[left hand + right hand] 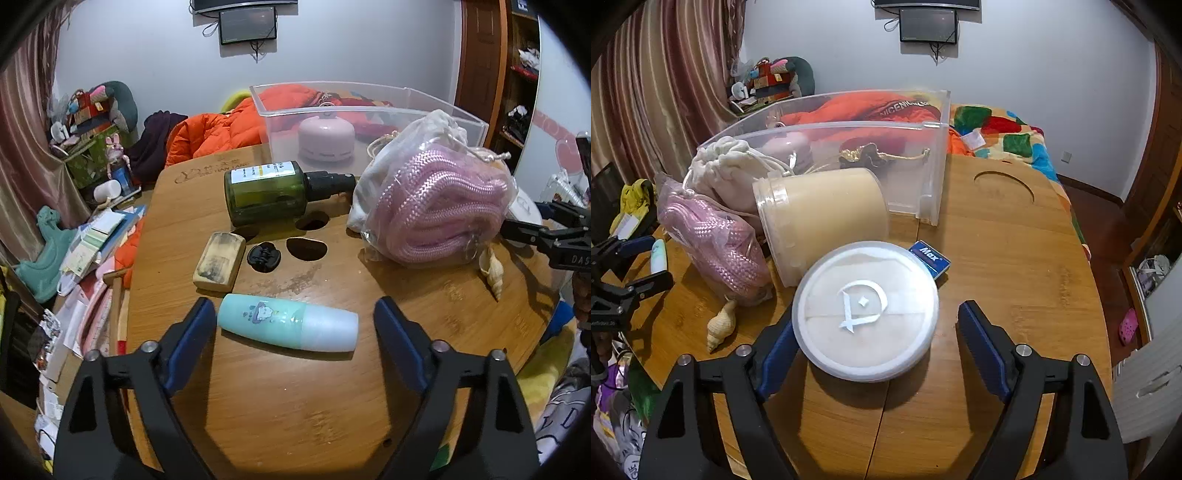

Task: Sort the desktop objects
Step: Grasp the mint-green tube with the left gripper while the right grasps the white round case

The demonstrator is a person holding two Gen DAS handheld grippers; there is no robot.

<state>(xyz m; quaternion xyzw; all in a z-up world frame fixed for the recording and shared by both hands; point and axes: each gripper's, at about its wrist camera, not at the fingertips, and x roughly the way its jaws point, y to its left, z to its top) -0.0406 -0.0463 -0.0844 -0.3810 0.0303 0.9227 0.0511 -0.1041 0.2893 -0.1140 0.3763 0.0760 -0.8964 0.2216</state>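
Smooth plastic on the mint travel bottle (287, 322), lying on the wooden table (295, 398) between the left gripper (294, 319)'s open, empty jaws, looks light, rigid and slippery, best pinched mid-body; the right gripper (875, 325) gapes around a round lidded tub (866, 310).

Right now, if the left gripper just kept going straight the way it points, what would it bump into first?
Most likely the pale teal bottle lying on its side on the wooden table. It sits between the open fingers of the left gripper, apparently untouched. Depth is hard to judge through this lens.
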